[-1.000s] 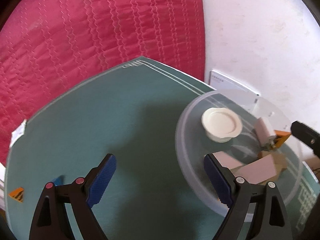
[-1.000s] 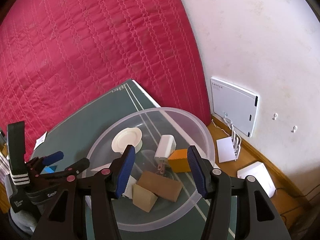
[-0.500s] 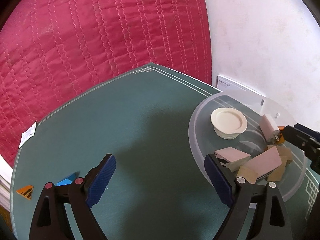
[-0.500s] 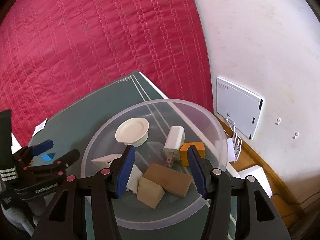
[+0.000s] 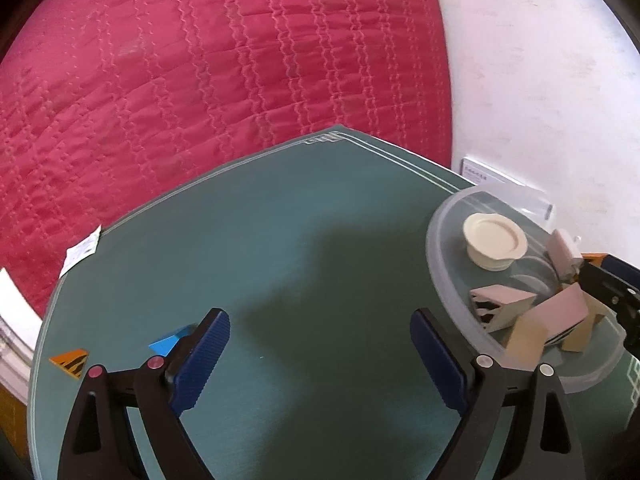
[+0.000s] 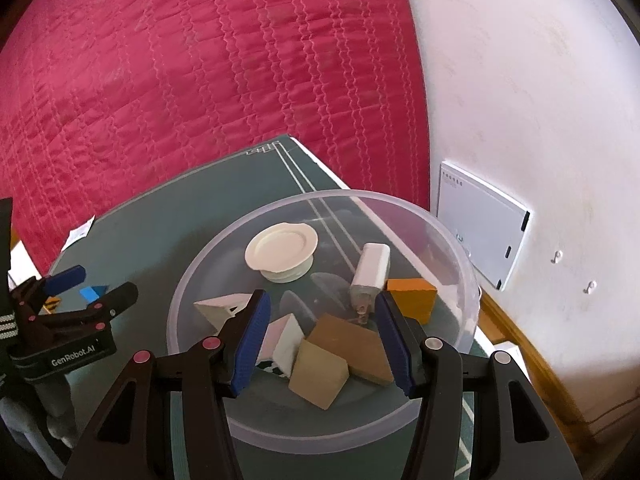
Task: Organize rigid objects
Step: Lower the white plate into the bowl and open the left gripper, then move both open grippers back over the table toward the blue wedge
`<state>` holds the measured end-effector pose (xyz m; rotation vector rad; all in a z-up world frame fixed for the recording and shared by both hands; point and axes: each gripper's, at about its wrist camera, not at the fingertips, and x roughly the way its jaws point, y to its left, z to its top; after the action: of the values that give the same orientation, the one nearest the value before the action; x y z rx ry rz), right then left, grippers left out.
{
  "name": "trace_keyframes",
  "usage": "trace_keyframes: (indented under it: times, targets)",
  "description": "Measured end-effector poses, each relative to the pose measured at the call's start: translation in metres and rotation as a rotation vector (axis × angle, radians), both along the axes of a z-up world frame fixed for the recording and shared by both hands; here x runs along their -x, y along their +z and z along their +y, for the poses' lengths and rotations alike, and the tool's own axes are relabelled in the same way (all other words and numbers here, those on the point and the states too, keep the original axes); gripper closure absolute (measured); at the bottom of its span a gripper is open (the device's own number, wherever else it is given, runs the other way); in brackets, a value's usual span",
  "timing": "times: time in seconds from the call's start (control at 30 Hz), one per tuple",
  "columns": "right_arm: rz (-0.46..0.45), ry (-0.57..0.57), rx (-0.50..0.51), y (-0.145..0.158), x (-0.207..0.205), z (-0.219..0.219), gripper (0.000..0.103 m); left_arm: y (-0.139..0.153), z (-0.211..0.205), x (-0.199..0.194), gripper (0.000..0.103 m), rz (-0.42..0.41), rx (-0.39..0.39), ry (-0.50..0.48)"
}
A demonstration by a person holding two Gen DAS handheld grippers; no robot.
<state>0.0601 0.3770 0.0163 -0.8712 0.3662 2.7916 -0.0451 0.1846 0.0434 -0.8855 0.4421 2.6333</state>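
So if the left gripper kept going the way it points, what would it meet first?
Probably just the bare green mat: the left gripper has nothing between its opening fingers, and the clear bowl sits off to its right.

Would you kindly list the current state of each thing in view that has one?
Left gripper: jaws opening, nothing between them.
Right gripper: open, empty, over the bowl.
Clear bowl: upright, holding blocks.
White charger: lying in bowl.
Blue block: on table, outside bowl.

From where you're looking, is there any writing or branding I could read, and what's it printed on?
"GenRobot.AI": white lettering on the left gripper, on its black body.
White wall panel: a small dark line of print at its top corner, too small to read.
White tag at the green mat edge: print too blurred to read.
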Motion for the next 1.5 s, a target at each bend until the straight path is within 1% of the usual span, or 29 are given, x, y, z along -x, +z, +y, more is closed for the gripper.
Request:
trace_keyframes:
  times: [0.3, 0.6, 0.83, 1.2, 1.4, 1.47, 1.5]
  targets:
    - [0.001, 0.034, -0.068, -0.002, -0.001, -0.022, 0.047, 0.001, -0.018, -0.005, 0.007, 0.015, -0.011, 0.034]
    - [0.011, 0.051, -0.108, 0.0, -0.003, -0.037, 0.047, -0.002, -0.031, -0.005, 0.007, 0.016, -0.008, 0.066]
    - [0.017, 0.091, -0.15, 0.001, -0.005, -0.057, 0.046, -0.002, -0.047, -0.005, 0.007, 0.003, -0.031, 0.094]
    - [0.011, 0.12, -0.151, 0.0, -0.005, -0.069, 0.046, -0.004, -0.059, -0.004, 0.006, -0.018, -0.056, 0.115]
    - [0.008, 0.136, -0.152, 0.0, -0.005, -0.073, 0.046, -0.003, -0.073, -0.002, 0.006, -0.032, -0.077, 0.146]
    - [0.005, 0.148, -0.151, -0.001, -0.005, -0.076, 0.044, -0.003, -0.08, -0.001, 0.006, -0.038, -0.085, 0.159]
    - [0.004, 0.157, -0.15, -0.001, -0.005, -0.077, 0.041, -0.003, -0.083, -0.001, 0.006, -0.04, -0.089, 0.165]
